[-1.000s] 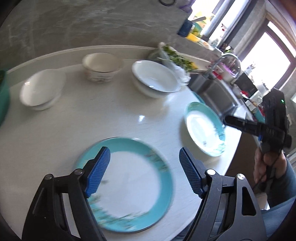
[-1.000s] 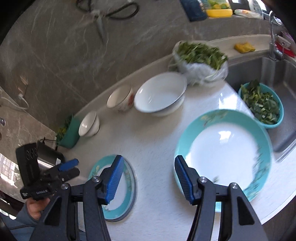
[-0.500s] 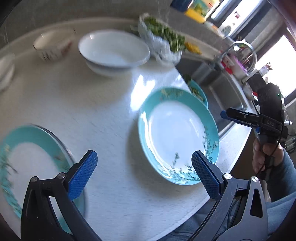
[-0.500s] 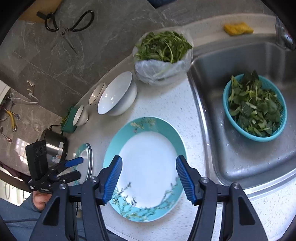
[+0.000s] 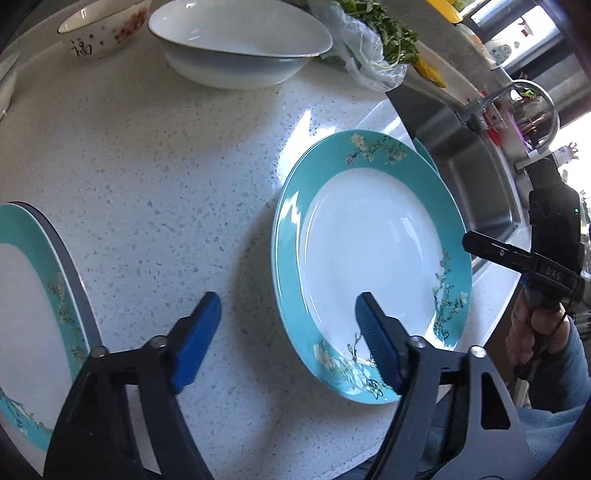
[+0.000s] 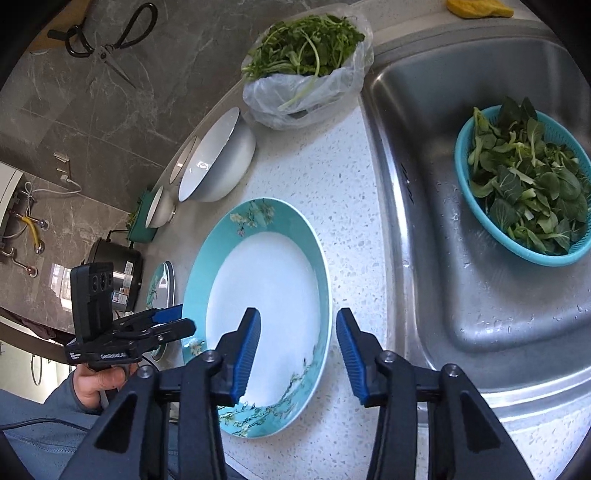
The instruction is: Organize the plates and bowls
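Left wrist view first: my left tongs [image 5: 286,328] point steeply down over the speckled table [image 5: 166,166], and their blue pads are closing with the near-left rim of the teal-rimmed plate [image 5: 369,254] between them — one pad hangs over the white centre, the other over bare table at 9 o'clock of the plate. I see no pad pressing on the rim yet. A second teal plate [image 5: 33,314] lies at the frame's left edge, well apart from the first. At 12 o'clock sits the wide white bowl [image 5: 240,40], with a small flowered bowl [image 5: 103,29] at 11 o'clock beside it and a plastic bag of greens [image 5: 373,40] at 1 o'clock. My right hand [image 5: 535,332] shows at 3 o'clock, holding its tool over the plate's far edge.

Right wrist view: my right tongs [image 6: 298,347] are also closing, straddling the plate's [image 6: 266,280] right rim — the left pad over the white middle, the right pad over the table between plate and sink [image 6: 461,295]. Nothing is pinched here either. My left hand [image 6: 99,380] holds its tool at 9 o'clock, tips at the plate's left rim. A teal colander of leaves [image 6: 528,184] rests in the sink at 2 o'clock.
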`<action>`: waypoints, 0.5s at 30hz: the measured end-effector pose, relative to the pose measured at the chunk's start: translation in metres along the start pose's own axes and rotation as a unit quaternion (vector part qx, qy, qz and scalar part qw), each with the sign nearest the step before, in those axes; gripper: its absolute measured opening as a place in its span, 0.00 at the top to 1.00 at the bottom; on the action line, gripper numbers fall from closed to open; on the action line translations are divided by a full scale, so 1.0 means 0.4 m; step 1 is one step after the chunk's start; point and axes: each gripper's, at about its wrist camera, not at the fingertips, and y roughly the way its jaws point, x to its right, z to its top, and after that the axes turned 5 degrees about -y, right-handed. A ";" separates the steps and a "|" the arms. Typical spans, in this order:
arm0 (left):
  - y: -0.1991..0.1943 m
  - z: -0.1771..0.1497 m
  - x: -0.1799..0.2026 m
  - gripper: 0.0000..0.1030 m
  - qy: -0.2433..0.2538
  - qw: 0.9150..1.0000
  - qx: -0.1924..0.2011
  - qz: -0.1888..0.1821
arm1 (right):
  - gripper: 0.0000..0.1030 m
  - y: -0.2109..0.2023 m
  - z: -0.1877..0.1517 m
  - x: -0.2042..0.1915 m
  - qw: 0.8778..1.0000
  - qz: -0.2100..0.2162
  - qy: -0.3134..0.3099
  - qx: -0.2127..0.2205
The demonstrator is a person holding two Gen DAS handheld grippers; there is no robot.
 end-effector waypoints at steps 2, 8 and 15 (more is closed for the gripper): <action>0.001 0.009 0.003 0.47 0.000 1.000 0.006 0.003 | 0.61 0.011 0.002 0.002 1.000 0.003 -0.002 -0.010; 0.014 0.010 0.014 0.73 0.001 1.000 -0.002 -0.006 | 0.76 0.028 -0.002 0.016 1.000 0.003 0.000 -0.028; 0.021 0.014 0.020 0.85 -0.001 1.000 0.000 0.001 | 0.89 0.026 -0.001 0.024 0.999 -0.011 -0.003 -0.034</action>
